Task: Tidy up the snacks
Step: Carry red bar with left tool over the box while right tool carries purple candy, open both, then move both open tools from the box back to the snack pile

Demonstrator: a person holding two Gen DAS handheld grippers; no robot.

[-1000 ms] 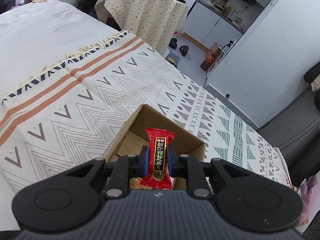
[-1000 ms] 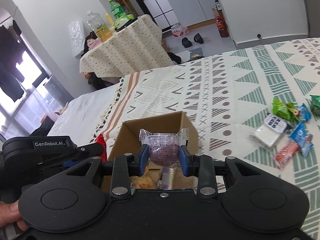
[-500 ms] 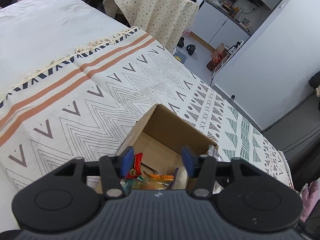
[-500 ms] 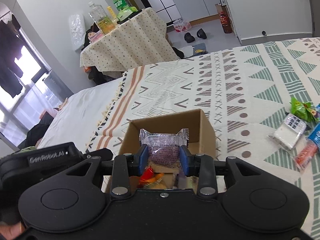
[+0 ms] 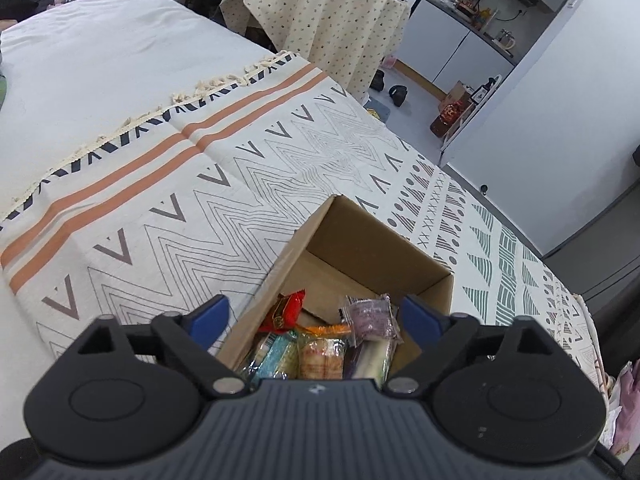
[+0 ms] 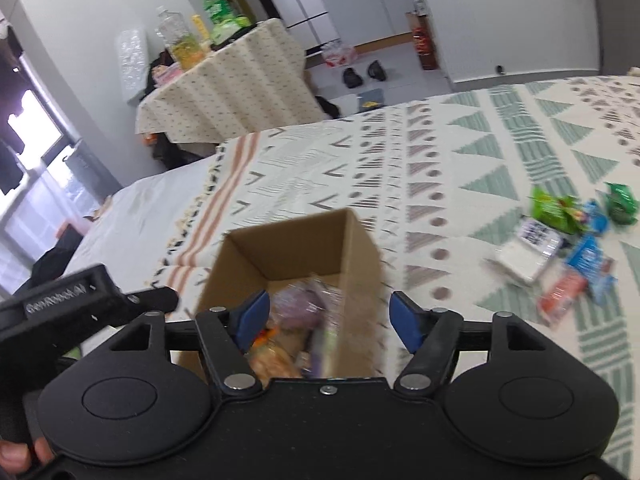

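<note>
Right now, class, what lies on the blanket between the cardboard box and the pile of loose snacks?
Nothing: in the right wrist view only bare patterned blanket separates the cardboard box from the loose snacks.

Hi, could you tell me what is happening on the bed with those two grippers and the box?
A person is sorting snacks into a cardboard box on the patterned blanket. The left gripper and right gripper both hang open over the box, holding nothing. A red candy and a purple-wrapped snack lie inside on other packets. Several loose snacks wait on the blanket to the right.
</note>
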